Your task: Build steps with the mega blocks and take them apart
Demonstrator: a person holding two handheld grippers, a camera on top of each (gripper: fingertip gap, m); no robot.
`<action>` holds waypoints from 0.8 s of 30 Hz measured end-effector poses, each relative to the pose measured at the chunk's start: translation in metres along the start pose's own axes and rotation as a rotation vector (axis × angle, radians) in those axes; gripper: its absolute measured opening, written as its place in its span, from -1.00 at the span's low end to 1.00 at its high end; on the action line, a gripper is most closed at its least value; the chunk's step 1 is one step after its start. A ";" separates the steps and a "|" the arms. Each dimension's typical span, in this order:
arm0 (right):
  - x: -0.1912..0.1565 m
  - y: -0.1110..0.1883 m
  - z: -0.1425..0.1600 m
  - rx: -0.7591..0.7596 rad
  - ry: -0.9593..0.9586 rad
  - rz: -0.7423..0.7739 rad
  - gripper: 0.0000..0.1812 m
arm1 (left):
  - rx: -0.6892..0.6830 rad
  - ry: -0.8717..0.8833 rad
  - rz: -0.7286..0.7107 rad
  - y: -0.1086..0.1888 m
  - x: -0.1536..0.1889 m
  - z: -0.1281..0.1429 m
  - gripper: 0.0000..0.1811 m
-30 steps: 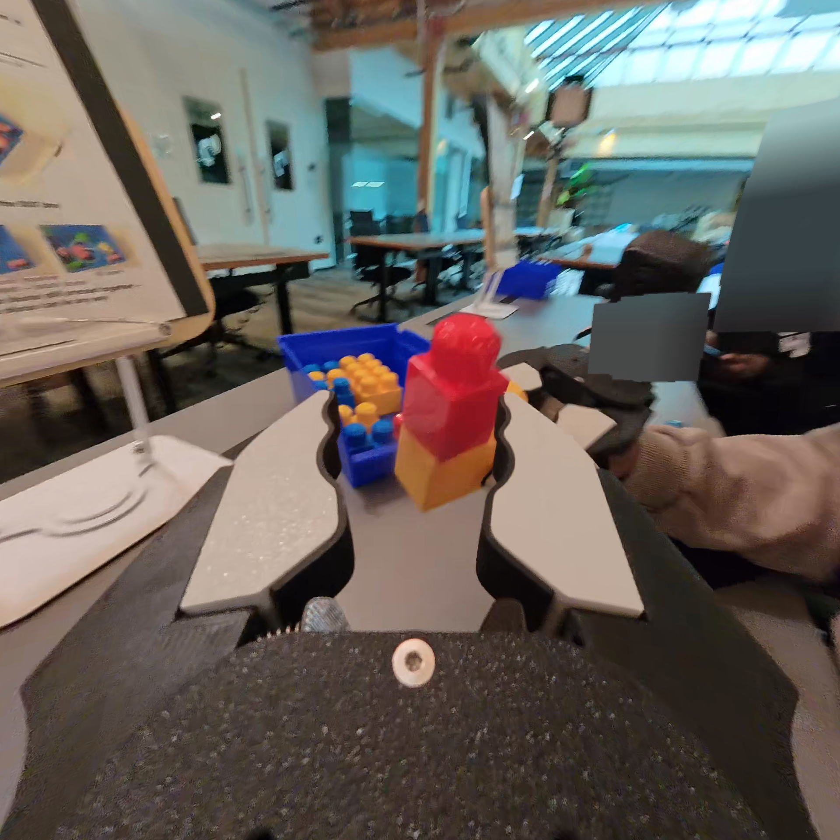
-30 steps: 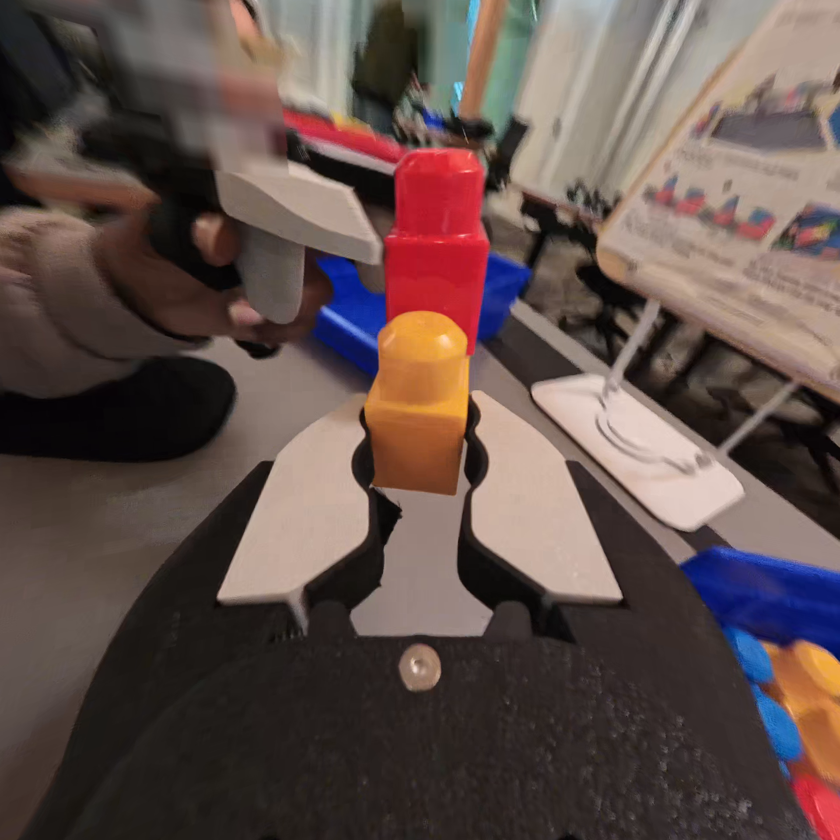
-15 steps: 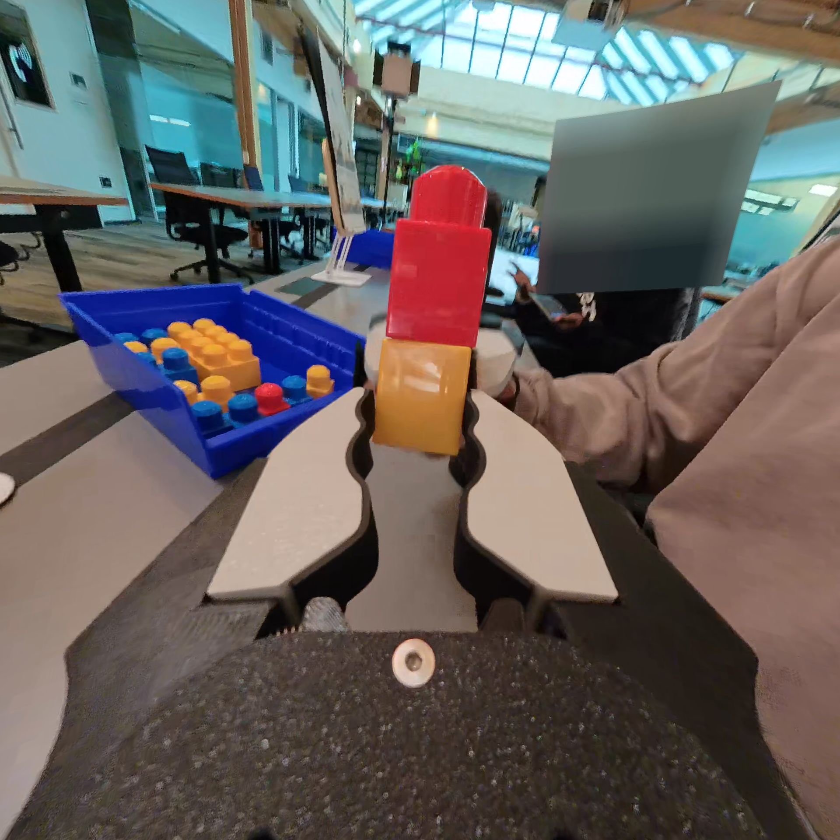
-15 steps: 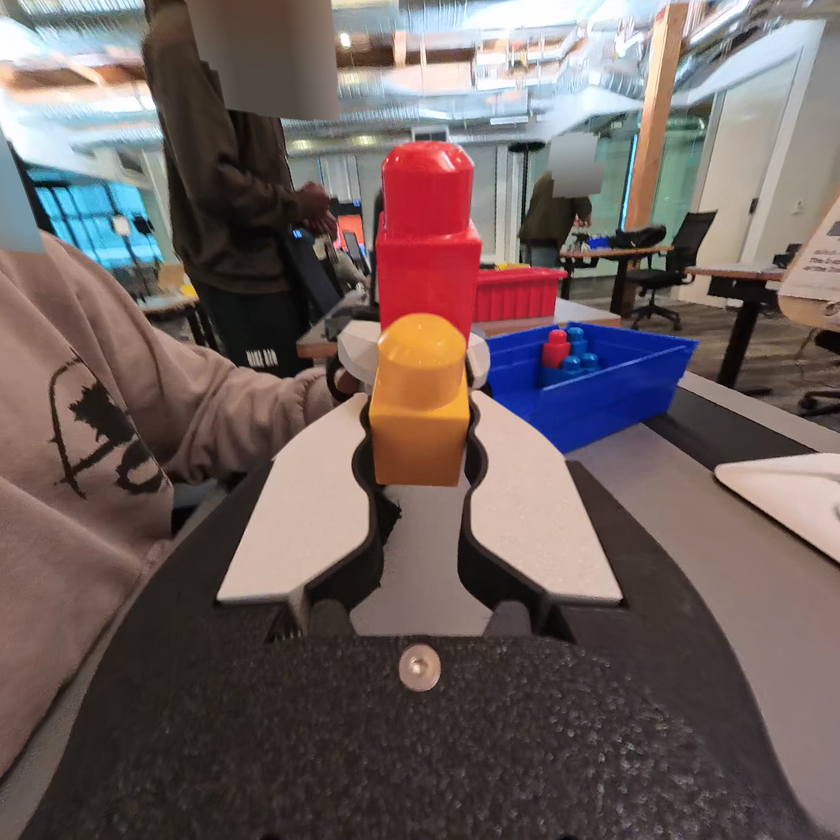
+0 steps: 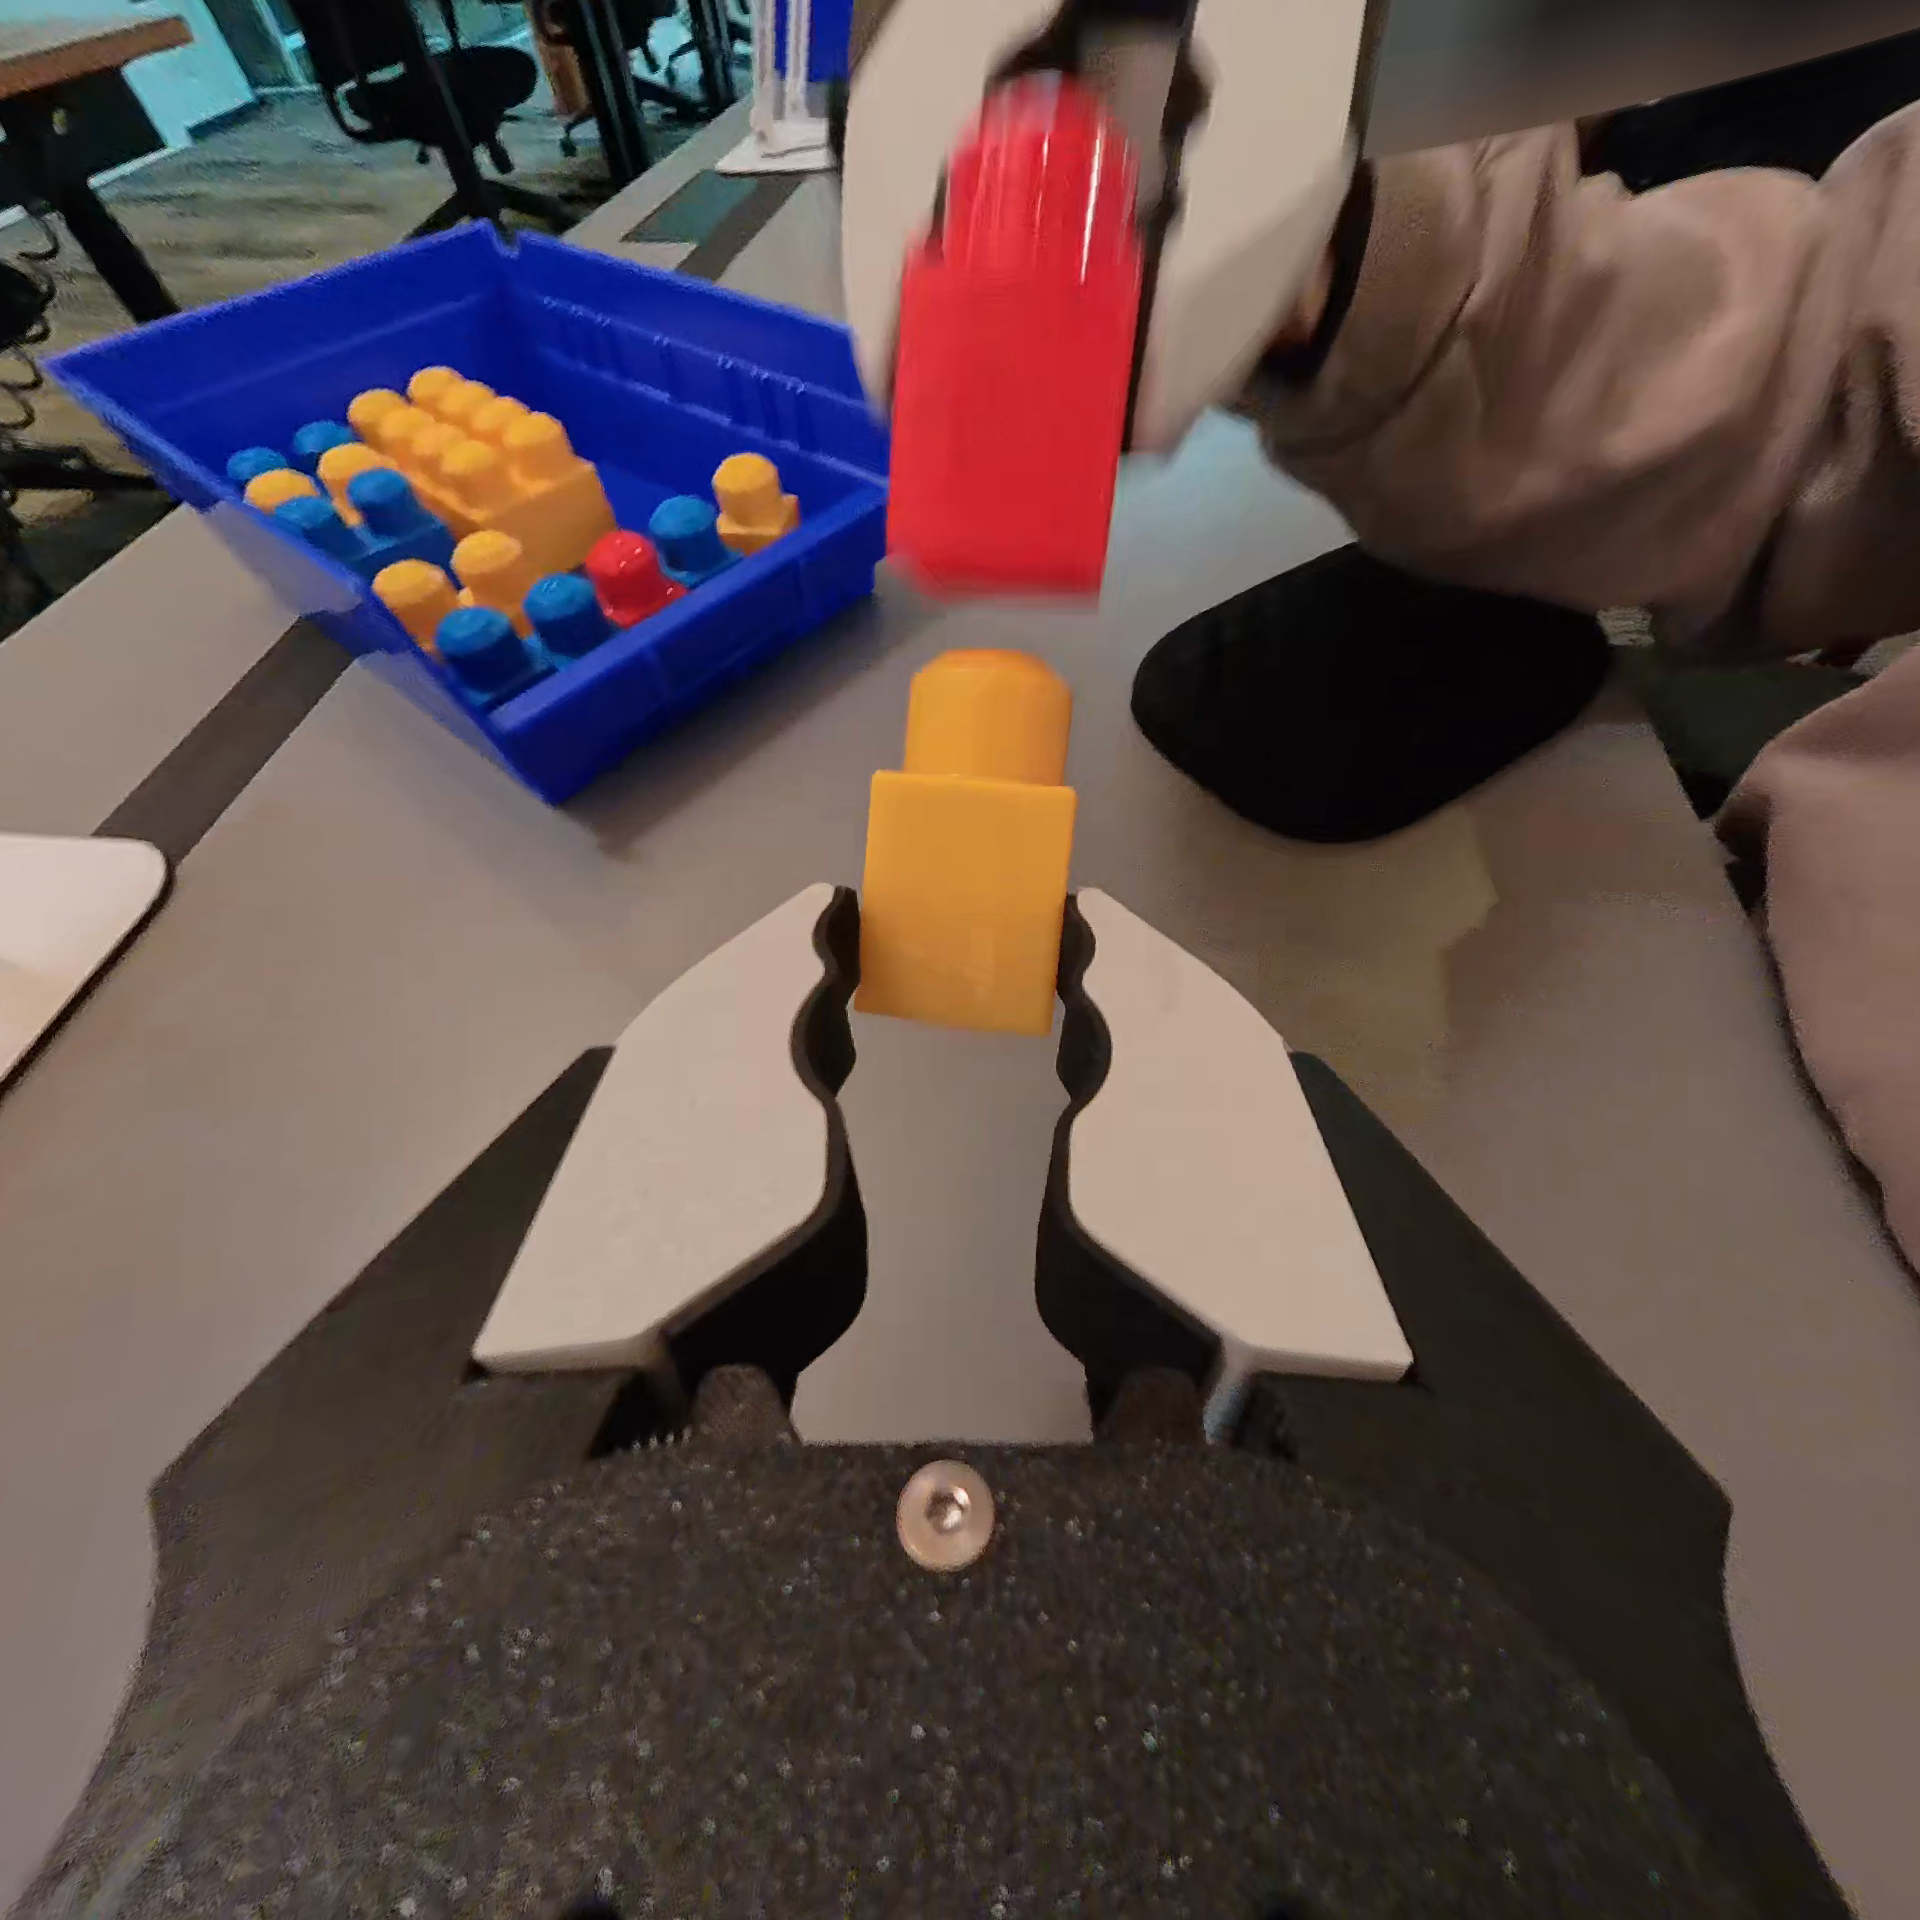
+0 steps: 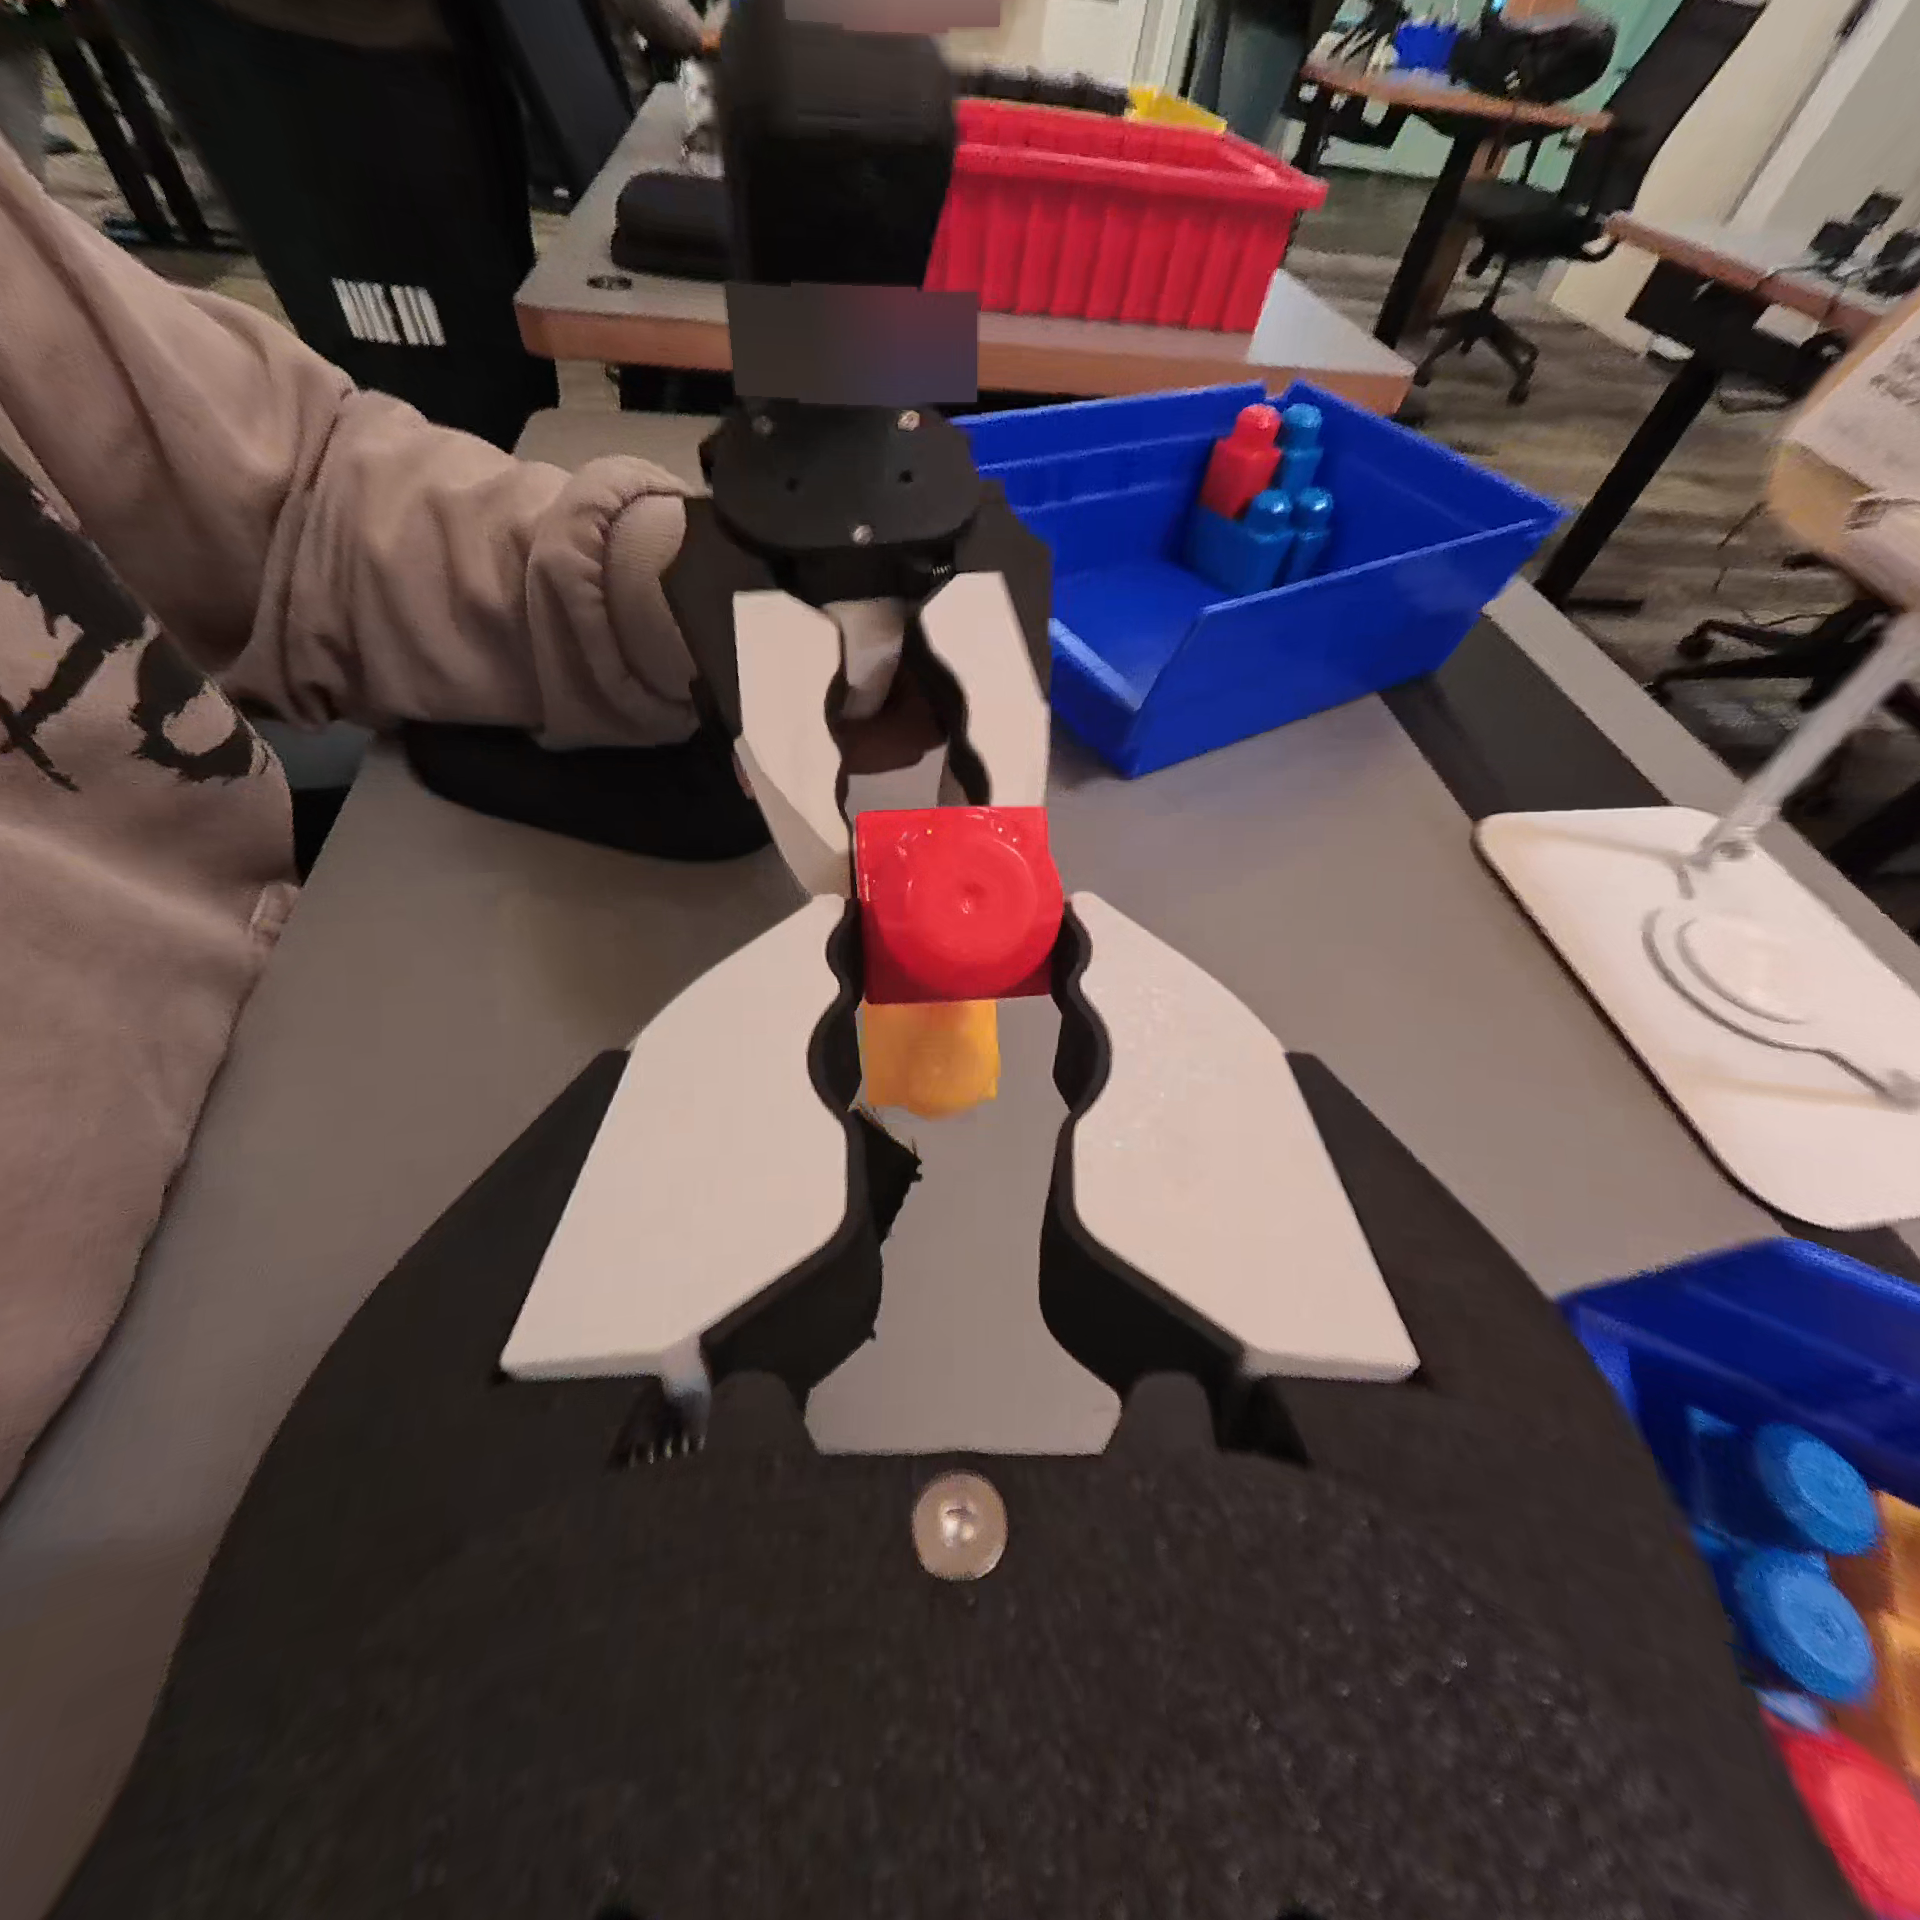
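In the left wrist view my left gripper (image 5: 961,920) is shut on an orange single-stud block (image 5: 966,894) and holds it above the grey table (image 5: 416,987). A red single-stud block (image 5: 1008,416) hangs blurred above it, apart from the orange stud, between the right gripper's fingers (image 5: 1236,239). In the right wrist view my right gripper (image 6: 956,925) is shut on the red block (image 6: 956,904) and looks down on its stud. The orange block (image 6: 930,1060) shows just under it. The left gripper's fingers (image 6: 779,717) point toward it from the far side.
A blue bin (image 5: 665,665) with several orange, blue and red blocks stands at the left. A second blue bin (image 6: 1247,665) holds a small red and blue stack. There is also a black pad (image 5: 1361,696), a white stand base (image 6: 1714,987), a red bin (image 6: 1112,229) behind and a person's beige sleeve (image 5: 1558,364). The grippers' ends are close to 7 cm from one another.
The red block was seated on the orange one. Now it has come off and sits higher in the right gripper. Both views have tilted down toward the table.
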State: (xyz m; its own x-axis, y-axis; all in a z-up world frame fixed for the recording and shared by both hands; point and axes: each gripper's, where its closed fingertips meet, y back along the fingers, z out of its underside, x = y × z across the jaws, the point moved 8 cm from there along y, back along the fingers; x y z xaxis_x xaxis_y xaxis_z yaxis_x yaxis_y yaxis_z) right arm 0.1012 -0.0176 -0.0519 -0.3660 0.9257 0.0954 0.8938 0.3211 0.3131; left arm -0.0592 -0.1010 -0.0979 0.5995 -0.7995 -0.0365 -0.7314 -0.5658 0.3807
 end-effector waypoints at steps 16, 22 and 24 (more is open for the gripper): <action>0.183 0.153 0.047 -0.695 -0.206 0.460 -0.62 | 0.301 0.098 -0.214 0.040 -0.028 0.003 -0.59; 0.186 0.143 0.074 -0.809 -0.284 0.412 -0.62 | 0.314 0.119 -0.243 0.043 -0.034 0.009 -0.59; 0.185 0.137 0.080 -0.852 -0.286 0.402 -0.62 | 0.315 0.123 -0.240 0.043 -0.034 0.010 -0.59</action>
State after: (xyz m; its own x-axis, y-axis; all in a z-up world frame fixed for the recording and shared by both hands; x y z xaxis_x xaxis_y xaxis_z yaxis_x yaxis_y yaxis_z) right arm 0.1765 0.2133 -0.0675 0.1017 0.9839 0.1470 0.4108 -0.1761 0.8946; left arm -0.1143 -0.0998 -0.0891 0.7853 -0.6184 0.0284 -0.6187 -0.7823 0.0727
